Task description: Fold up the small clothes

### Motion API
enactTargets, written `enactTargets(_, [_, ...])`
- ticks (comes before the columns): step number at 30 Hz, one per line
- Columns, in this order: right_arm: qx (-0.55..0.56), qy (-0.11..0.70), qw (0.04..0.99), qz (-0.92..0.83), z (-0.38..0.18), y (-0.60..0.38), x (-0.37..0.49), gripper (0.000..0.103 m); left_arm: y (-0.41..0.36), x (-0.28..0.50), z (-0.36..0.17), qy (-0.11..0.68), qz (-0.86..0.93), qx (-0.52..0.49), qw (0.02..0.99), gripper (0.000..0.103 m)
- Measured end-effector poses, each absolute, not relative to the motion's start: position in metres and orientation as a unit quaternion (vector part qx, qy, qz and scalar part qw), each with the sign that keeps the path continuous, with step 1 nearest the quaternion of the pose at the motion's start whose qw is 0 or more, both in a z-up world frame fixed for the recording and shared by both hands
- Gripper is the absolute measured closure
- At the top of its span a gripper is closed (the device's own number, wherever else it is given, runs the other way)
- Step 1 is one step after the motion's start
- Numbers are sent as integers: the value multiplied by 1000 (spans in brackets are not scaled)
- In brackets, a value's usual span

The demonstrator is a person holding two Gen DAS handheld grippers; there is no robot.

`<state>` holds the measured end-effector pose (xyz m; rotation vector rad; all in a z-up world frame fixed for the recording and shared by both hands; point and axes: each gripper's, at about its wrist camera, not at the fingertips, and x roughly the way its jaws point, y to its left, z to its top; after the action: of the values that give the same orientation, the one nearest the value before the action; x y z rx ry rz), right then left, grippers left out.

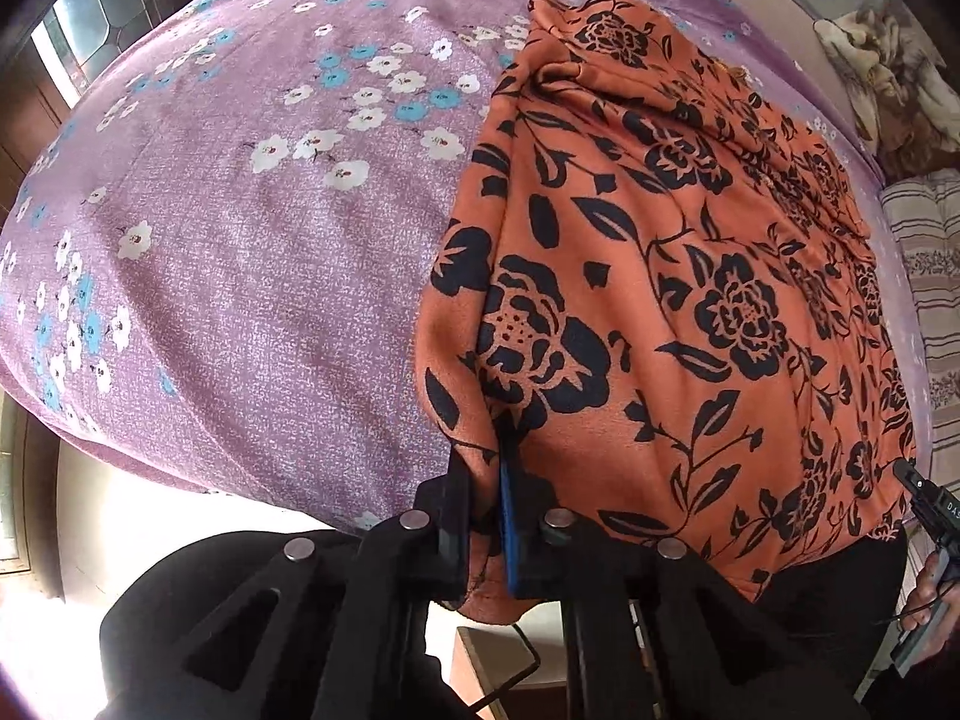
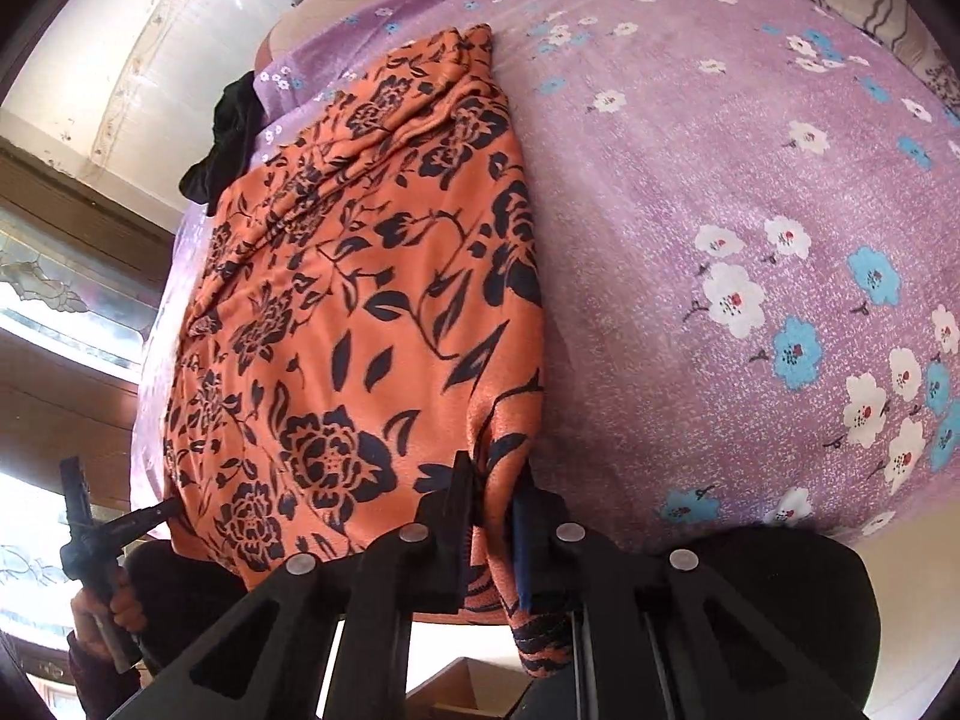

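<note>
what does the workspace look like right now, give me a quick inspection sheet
surface: purple flowered bedsheet, fairly smooth.
job's things: orange garment with black floral print, lying along the bed, near edge hanging over the side.
clutter: dark cloth at the far bed edge; striped pillow beside the sheet.
grippers: left tool shut on the garment's near corner; right tool shut on the other near corner.
cables: nothing seen.
surroundings: patterned glass window, pale wall.
</note>
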<state>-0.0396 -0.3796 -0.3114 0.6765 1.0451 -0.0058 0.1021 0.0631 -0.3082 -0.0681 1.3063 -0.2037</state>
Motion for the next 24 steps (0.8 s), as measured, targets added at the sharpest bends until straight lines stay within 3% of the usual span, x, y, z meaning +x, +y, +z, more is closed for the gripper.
enactTargets(5, [337,440,831,38,-285,-379,-39,92,66,105,-300,606,-109,-35,787,94])
enactTargets(7, [330,459,824,38,-289,-377,-34,92,68,111,-316,630,-95,-29,770,75])
enactTargets(8, [328,473,817,38,-294,-376,-33,88,68,112,-324,643,-88,-33,760,53])
enactTargets(9, [331,488,807,34,-301,-376,-32,88,69,112,-330,654,-83,-41,751,39])
enactTargets(13, [347,518,781,21,-322,-377,-32,79,55,111,-333,657,-88,-8,748,34])
enactTargets(15, [355,518,778,31,-326,-377,-32,60,51,109,-332,653,-96,1,751,39])
enactTargets(16, [358,514,778,46,-326,-373,-32,56,42,112,-332,650,-101,1,753,45])
enactTargets(17, [358,514,778,46,-326,-373,-32,56,42,112,-329,646,-105,1,756,60])
enactTargets(18, [347,511,785,55,-324,-369,-31,64,36,114,-326,643,-110,2,758,81])
enactTargets(19, [330,511,792,56,-320,-365,-30,74,37,117,-321,640,-117,-1,759,93])
enactTargets(20, [315,511,798,56,-316,-362,-29,90,38,120,-317,640,-124,-10,758,95])
enactTargets(24, [316,496,805,78,-294,-364,-20,93,41,138,-293,628,-179,-76,753,95])
